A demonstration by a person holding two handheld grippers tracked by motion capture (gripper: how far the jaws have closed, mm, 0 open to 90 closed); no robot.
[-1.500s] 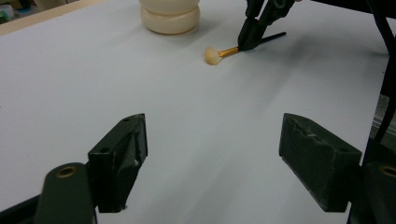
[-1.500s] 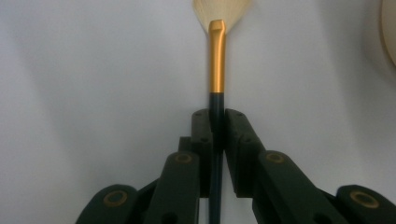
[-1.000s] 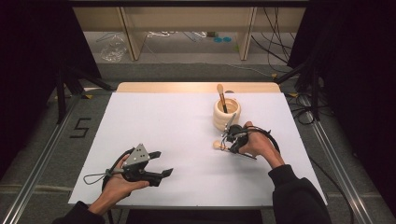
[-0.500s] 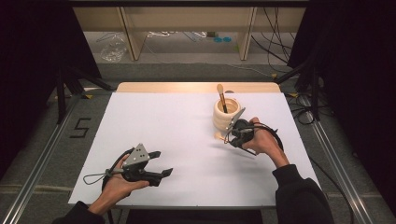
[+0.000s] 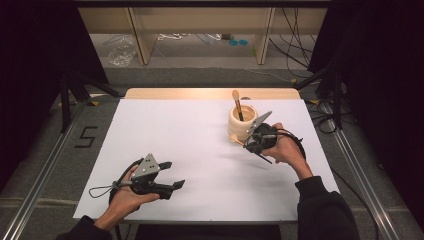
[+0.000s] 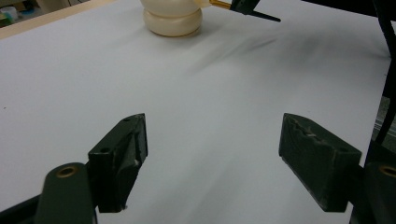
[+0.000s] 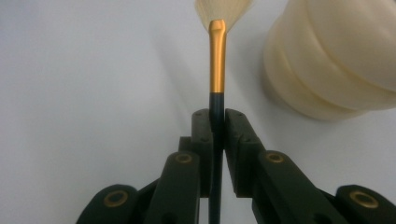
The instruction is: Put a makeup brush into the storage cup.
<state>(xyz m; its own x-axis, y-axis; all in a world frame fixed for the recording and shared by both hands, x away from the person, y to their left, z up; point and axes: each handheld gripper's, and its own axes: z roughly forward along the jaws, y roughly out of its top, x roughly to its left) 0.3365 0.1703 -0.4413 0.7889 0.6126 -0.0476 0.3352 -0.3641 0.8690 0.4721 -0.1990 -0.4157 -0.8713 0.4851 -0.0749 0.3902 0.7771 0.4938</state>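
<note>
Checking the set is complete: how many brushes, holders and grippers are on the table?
Brushes: 2, one in the holder, one in the right gripper
Holder: 1
Grippers: 2, left, right
Total: 5

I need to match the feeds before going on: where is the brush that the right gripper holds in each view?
High view: the brush pokes out left of the right gripper, beside the cream holder.
Left gripper view: its gold ferrule is at the top edge, right of the holder.
Right gripper view: centre, handle clamped between the jaws.
Shared landmark: the cream holder.
</note>
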